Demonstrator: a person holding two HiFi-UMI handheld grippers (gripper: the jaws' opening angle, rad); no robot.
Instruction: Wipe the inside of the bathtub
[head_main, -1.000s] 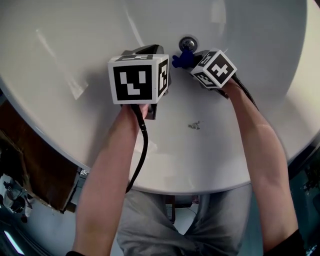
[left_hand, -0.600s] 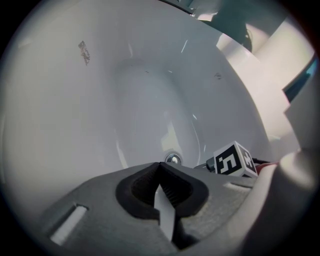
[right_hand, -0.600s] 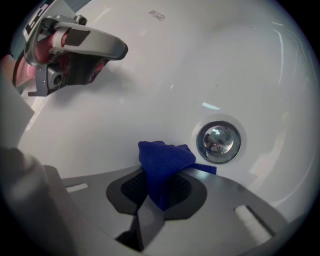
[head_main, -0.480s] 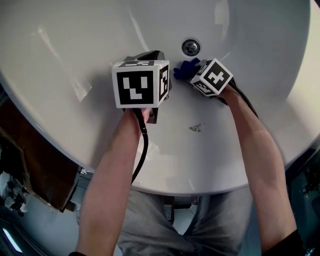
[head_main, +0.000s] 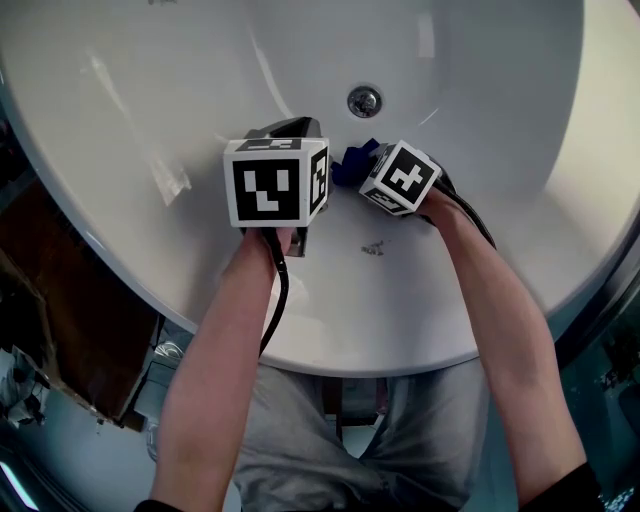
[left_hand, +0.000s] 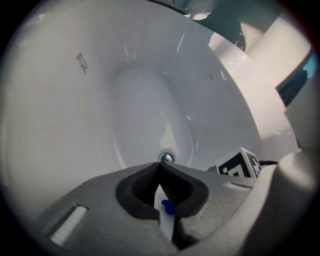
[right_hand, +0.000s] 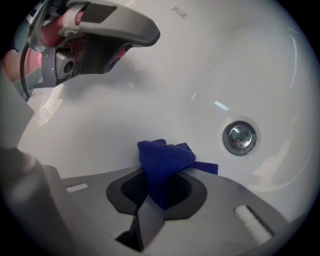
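Blue, crumpled microfibre cloth (right_hand: 162, 162) sits clamped between the jaws of the right gripper (right_hand: 159, 192), bunched ahead of the pads with one corner trailing off to the jaws' right. The cloth appears pressed against, or just above, the glossy white moulded bathtub (head_main: 150, 90); actual contact cannot be confirmed. The round chrome drain (right_hand: 240, 137) lies ahead of these jaws and to their right, near but apart from the cloth.

The left gripper (left_hand: 161, 172) has its jaws together at the tips with nothing between them. Only a thin slit behind the tips shows white tub and a fleck of blue beyond. The drain lies straight ahead of these jaws, and the gripper hangs over the basin just beside the right one, doing no work on the surface.

Judging progress: wiping seems under way on the floor of the tub close to the drain. No streaks or wet tracks separate cleaned areas from uncleaned ones, so the share already covered cannot be read. A small dark speck of debris (head_main: 373, 247) lies on the slope behind the right jaws, toward the person, and faint grey marks (left_hand: 80, 62) show on the wall far ahead and to the left of the left jaws. Both suggest those areas, and probably the wide side walls, remain to be wiped.
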